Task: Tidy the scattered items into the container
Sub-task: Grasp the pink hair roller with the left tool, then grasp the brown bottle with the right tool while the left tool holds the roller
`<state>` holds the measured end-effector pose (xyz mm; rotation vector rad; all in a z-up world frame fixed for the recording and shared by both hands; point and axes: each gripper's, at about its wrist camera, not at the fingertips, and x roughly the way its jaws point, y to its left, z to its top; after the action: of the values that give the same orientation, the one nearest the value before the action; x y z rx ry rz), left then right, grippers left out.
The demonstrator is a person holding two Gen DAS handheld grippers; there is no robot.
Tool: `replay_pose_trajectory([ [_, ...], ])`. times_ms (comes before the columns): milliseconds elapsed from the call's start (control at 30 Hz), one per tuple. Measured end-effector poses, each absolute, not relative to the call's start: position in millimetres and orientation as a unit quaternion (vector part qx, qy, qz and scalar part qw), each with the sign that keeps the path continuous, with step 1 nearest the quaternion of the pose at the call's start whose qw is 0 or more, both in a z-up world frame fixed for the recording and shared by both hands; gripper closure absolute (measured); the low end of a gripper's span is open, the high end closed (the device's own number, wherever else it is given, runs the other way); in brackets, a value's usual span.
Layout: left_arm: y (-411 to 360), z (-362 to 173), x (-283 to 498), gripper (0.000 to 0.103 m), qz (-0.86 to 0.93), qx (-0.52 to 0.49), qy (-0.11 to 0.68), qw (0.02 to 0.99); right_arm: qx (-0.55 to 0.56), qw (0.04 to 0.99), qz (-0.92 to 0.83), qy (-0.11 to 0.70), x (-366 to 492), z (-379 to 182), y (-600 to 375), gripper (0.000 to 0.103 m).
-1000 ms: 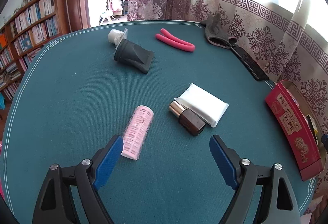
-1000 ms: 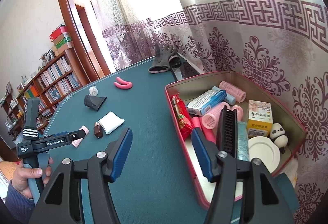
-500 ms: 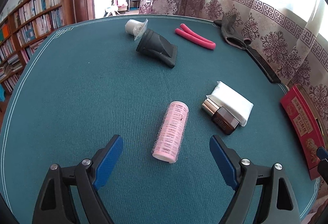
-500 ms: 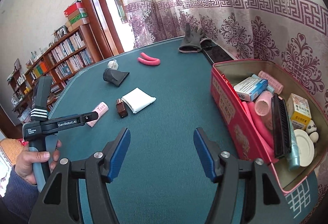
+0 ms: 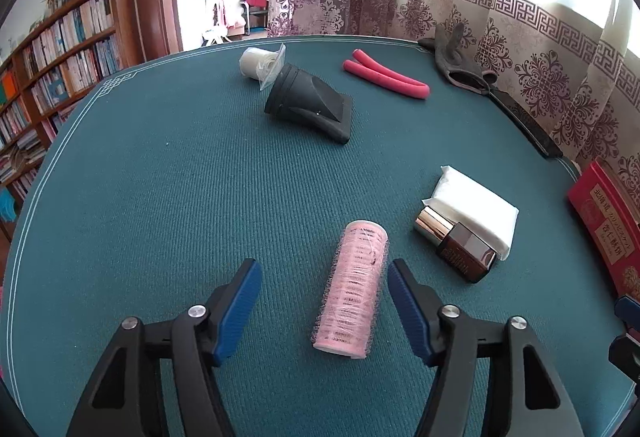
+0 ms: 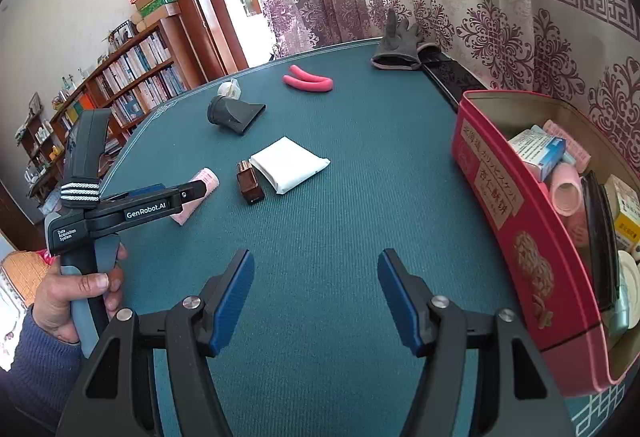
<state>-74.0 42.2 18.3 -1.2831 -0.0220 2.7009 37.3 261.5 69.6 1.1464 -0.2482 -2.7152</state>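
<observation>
Teal felt covers the round table [image 5: 168, 173], bookshelves [image 6: 132, 77] behind its left edge. On my left, a hand [image 6: 76, 293] grips the left gripper [image 5: 322, 301]; its jaws have just been closing around the pink mesh hair roller [image 5: 354, 293], right pad just beside it, left pad apart, not yet pinching. Next over lie a brown glass bottle with metallic cap [image 5: 456, 243] touching a white tissue pack [image 5: 476, 205]. My right gripper [image 6: 316, 297] hangs spread and empty over bare felt. Far right stands the red tin box [image 6: 516, 221], already holding rollers, cartons and a black comb.
</observation>
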Motion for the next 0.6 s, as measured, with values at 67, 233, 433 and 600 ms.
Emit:
replay_pose_trajectory([
  [67, 43, 13, -77, 0.052, 0.895, -0.436, -0.011, 0.091, 0.389, 0.098, -0.913, -0.077, 34, 69, 255, 0.035],
  [233, 49, 13, -75, 0.074, 0.897, -0.429, 0.008, 0.109, 0.393, 0.116, -0.91, -0.058, 20, 67, 240, 0.035],
  [433, 38, 13, -74, 0.074, 0.898, -0.425, -0.018, 0.11, 0.394, 0.141, -0.908, -0.03, -4, 66, 217, 0.035],
  [600, 34, 11, -74, 0.074, 0.898, -0.423, -0.034, 0.114, 0.401, 0.161, -0.902, -0.016, -28, 57, 199, 0.045],
])
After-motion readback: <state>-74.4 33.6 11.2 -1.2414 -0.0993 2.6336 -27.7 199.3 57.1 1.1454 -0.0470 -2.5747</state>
